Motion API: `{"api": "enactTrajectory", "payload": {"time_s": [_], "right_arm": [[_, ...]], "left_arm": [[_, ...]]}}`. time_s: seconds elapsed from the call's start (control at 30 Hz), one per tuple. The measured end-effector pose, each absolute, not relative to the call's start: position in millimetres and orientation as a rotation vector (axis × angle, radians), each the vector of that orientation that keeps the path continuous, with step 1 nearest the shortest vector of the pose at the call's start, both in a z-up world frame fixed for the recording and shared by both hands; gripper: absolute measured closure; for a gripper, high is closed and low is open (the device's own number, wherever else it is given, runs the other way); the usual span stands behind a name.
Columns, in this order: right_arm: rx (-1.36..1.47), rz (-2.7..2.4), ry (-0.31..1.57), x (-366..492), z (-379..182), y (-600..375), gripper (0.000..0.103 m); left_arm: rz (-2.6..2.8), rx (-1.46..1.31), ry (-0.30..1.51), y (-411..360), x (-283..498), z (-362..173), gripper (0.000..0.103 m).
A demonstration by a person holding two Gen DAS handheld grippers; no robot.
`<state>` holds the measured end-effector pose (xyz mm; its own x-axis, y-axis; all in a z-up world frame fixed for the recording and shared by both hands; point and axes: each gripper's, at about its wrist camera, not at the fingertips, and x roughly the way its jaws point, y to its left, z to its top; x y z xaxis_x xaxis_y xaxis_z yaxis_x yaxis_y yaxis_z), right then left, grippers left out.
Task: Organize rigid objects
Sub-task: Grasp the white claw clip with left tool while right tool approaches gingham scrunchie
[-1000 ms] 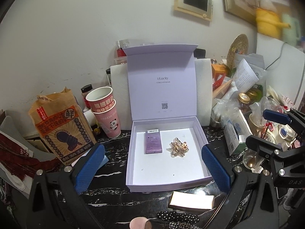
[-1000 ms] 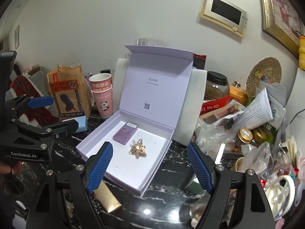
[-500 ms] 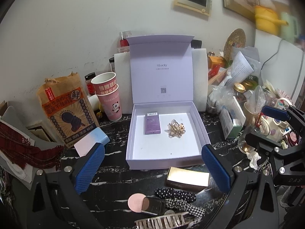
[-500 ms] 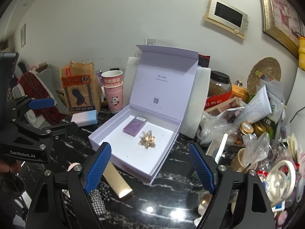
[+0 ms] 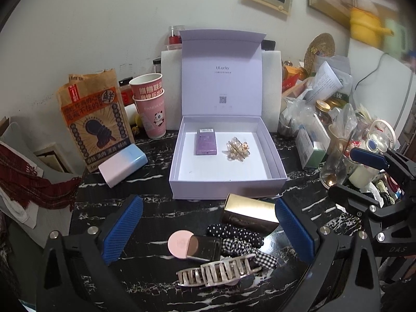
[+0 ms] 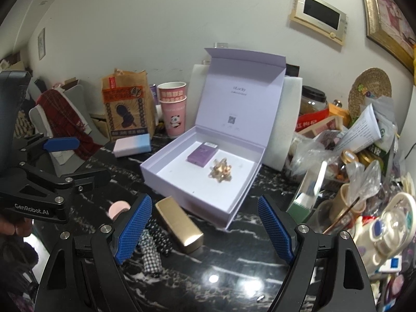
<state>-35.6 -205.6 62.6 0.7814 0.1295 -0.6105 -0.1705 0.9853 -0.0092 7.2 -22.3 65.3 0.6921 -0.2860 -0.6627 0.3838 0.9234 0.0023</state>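
Observation:
An open lilac gift box (image 5: 179, 179) (image 6: 153, 174) stands on the black marble table with its lid upright. Inside lie a small purple box (image 5: 206, 141) (image 6: 201, 154) and a gold flower-shaped hair clip (image 5: 237, 148) (image 6: 220, 173). In front of the box lie a gold rectangular case (image 5: 249, 212) (image 6: 179, 223), a pink-capped compact (image 5: 180, 244), a dotted and checked hair tie (image 5: 236, 236) and a silver claw clip (image 5: 215, 273). My left gripper (image 5: 205, 234) is open above these loose items. My right gripper (image 6: 205, 226) is open with nothing between its fingers, just right of the gold case.
A pink-and-blue power bank (image 5: 122, 162) lies left of the box, beside a brown paper bag (image 5: 96, 119) and stacked pink cups (image 5: 150, 104). Jars, bags and packets crowd the right side (image 6: 364, 156). A red plaid cloth (image 5: 28, 179) lies at the far left.
Both grippers have pulled back from the gift box and sunk a little. The gold case, compact, hair tie and claw clip have come into the left wrist view.

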Motion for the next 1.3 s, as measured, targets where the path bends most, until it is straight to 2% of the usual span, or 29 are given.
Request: {"api": "enactTrajectory", "payload": {"time_s": [0.6, 1.3], "right_arm": [[-0.037, 0.255, 0.751, -47.5, 2.6, -180.1, 0.019], [0.056, 0.234, 0.912, -42.6, -57.6, -192.2, 0.019]], "left_arm": [[-0.38, 0.1, 0.816, 0.3, 6.9, 12.3, 0.0], [-0.566, 0.115, 0.935, -16.9, 5.6, -41.8, 0.0]]}}
